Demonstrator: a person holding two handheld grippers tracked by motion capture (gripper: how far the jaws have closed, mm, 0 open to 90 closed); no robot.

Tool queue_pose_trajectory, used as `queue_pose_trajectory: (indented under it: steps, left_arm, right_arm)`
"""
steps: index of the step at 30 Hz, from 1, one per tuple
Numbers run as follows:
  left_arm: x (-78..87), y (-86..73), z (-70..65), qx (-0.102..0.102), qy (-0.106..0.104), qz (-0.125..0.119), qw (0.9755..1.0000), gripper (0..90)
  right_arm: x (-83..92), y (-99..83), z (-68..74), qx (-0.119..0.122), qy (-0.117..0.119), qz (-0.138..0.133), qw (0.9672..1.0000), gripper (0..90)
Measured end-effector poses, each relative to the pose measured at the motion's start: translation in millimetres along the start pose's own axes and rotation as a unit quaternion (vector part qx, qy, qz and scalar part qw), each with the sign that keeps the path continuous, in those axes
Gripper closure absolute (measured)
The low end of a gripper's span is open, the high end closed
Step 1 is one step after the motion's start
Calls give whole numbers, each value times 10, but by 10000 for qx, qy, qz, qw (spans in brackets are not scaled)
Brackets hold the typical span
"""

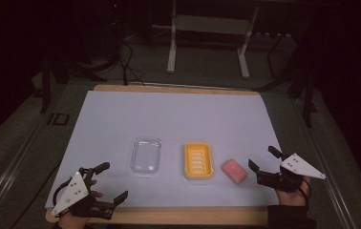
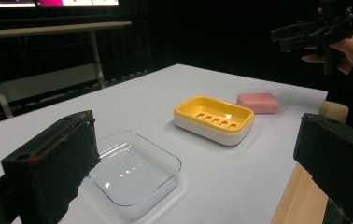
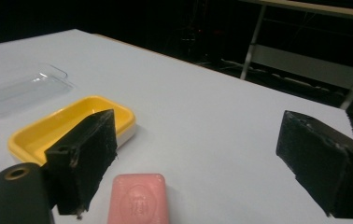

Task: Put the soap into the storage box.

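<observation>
Three things sit in a row across the near half of the desk (image 1: 121, 114), apart from each other: lid (image 1: 145, 156) at left, soap dish (image 1: 198, 161) in the middle, soap bar (image 1: 234, 171) at right, slightly nearer the front edge. Left gripper (image 1: 107, 182) sits at the front-left corner, before and left of the lid. Right gripper (image 1: 261, 160) is just right of the soap bar, near the desk's right edge. Stand legs (image 1: 171, 47) are on the floor behind the desk.
</observation>
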State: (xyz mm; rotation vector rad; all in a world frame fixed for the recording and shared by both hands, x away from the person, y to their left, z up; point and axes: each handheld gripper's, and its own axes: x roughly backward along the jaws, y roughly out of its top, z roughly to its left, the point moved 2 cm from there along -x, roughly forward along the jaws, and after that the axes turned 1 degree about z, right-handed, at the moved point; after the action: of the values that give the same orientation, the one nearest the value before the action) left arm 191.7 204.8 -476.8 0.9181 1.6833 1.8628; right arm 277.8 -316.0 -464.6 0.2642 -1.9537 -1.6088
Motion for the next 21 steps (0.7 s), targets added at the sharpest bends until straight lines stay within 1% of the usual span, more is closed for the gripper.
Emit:
queue_pose_trajectory:
  steps: [2,5,6,8,10,12,14,16,17,19,21]
  left_arm:
    - [0,-1,2,-12,15,13,10000,2]
    - [0,-2,4,-7,21,19,10000,2]
    - [0,-4,4,-16,23,32,10000,2]
    - [1,-4,5,-23,19,39,10000,2]
    - [-6,-9,4,-13,10,63,10000,2]
    - [-9,-11,5,-16,10,81,10000,2]
    - [-10,-11,6,8,2,82,10000,2]
    - [-9,-12,6,3,5,92,10000,2]
    - [-9,-12,6,3,5,92,10000,2]
    - [-7,-11,7,10,1,89,10000,2]
    - [-8,-12,5,13,8,95,10000,2]
  right_arm:
    - [-5,4,8,61,-22,7,10000,128]
    - [-5,8,11,80,-30,-4,10000,128]
    - [-5,10,9,103,-84,-5,9999,129]
    - [-3,13,8,111,-103,-5,9999,129]
    - [8,28,10,216,-214,-53,9995,128]
    - [6,34,14,328,-332,-18,9989,129]
    - [-9,27,13,317,-326,101,9989,129]
    - [-24,15,0,362,-449,232,9981,131]
    - [-24,15,0,362,-449,232,9981,131]
    - [-37,15,-18,337,-565,388,9971,131]
    - [-50,14,-13,337,-589,503,9964,131]
